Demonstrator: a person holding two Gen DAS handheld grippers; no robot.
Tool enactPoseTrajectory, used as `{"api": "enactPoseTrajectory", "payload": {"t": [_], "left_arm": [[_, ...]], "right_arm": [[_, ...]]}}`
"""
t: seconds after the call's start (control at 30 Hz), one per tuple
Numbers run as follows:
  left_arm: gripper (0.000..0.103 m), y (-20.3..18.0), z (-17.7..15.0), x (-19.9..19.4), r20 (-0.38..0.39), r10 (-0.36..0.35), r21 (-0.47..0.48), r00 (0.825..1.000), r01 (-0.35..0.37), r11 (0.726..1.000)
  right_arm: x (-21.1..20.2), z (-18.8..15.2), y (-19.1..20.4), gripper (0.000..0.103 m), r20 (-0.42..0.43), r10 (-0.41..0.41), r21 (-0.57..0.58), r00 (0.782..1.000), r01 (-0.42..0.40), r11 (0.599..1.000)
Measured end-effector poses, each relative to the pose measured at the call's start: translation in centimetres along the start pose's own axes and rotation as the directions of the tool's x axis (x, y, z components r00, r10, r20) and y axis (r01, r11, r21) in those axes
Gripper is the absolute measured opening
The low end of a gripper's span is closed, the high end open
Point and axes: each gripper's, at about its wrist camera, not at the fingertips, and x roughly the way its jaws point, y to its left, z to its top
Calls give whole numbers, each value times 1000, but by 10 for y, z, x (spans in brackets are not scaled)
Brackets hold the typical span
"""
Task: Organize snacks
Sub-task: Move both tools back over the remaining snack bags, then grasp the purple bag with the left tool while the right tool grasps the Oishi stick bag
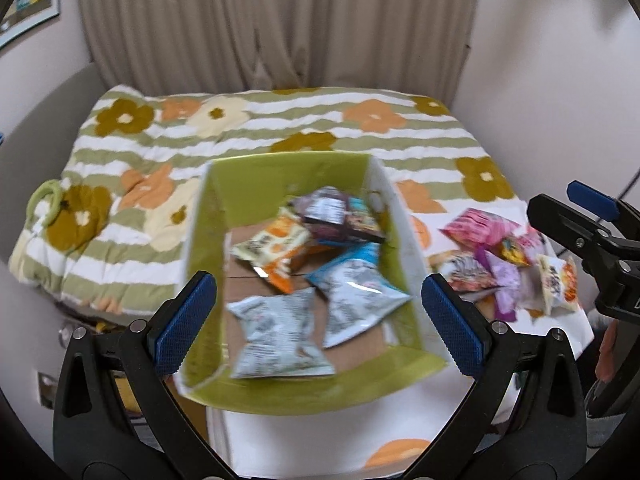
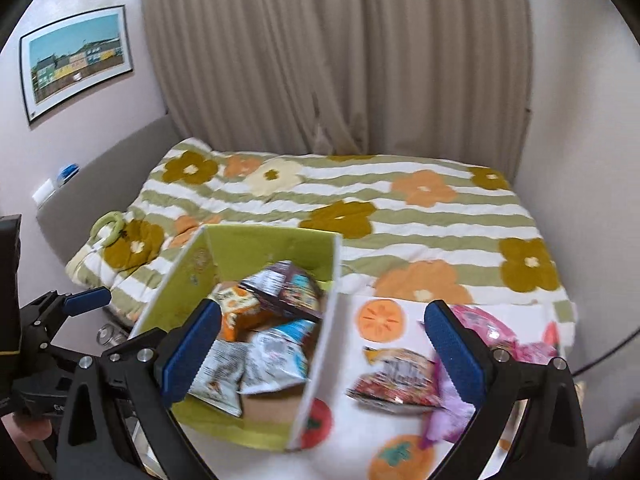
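Note:
A green-lined cardboard box (image 1: 280,168) stands on the bed and holds several snack bags, among them a pale grey one (image 1: 276,332), a blue-topped one (image 1: 356,292) and an orange one (image 1: 276,252). The box also shows in the right wrist view (image 2: 176,276). A loose pile of snack bags (image 1: 512,256) lies right of the box on a white fruit-print cloth; in the right wrist view a red bag (image 2: 400,380) and pink bags (image 2: 492,328) lie there. My left gripper (image 1: 318,324) is open and empty above the box. My right gripper (image 2: 324,356) is open and empty over the box's right wall.
A flowered striped quilt (image 1: 280,128) covers the bed. Beige curtains (image 2: 340,60) hang behind it. A framed picture (image 2: 76,60) hangs on the left wall. A green ring (image 1: 44,200) lies at the quilt's left edge. The right gripper shows at the right of the left wrist view (image 1: 592,232).

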Motion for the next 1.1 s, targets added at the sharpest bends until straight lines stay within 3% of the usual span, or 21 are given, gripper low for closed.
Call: {"api": "enactPoseTrajectory", "payload": {"t": [0.27, 0.53, 0.83, 1.1], "left_arm": [[102, -76, -6, 10, -23, -59, 36, 998, 60, 998], [102, -157, -20, 43, -109, -94, 1, 990, 95, 996], [102, -217, -54, 99, -223, -160, -101, 962, 140, 985], [102, -245, -77, 166, -267, -184, -171, 946, 141, 975]], "right_arm": [[-46, -25, -79, 101, 28, -109, 41, 994, 108, 993], [-62, -53, -167, 101, -42, -181, 40, 983, 183, 982], [-44, -94, -245, 101, -153, -149, 93, 977, 164, 982], [-13, -136, -289, 101, -239, -108, 160, 965, 149, 976]]}}
